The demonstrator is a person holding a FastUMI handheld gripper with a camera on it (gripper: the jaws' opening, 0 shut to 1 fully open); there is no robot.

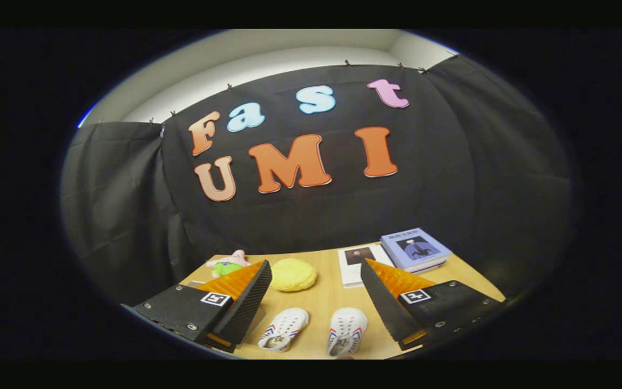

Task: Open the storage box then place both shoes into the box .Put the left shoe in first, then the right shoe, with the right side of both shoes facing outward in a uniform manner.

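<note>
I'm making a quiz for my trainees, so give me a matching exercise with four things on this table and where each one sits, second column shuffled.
Things:
1. two white shoes
2. yellow round cushion
3. stack of books
4. pink and green plush toy

Places:
A. beyond the left finger, at the table's far edge
B. between the fingers of the open claw, side by side
C. beyond the right finger, beside a flat sheet
D. just ahead of the left fingertip, beyond the shoes

Pairs: 1-B, 2-D, 3-C, 4-A

Claw (316, 294) gapes above two shoes (284, 328); yellow cushion (293, 274), seemingly soft, blocks beyond.
</note>
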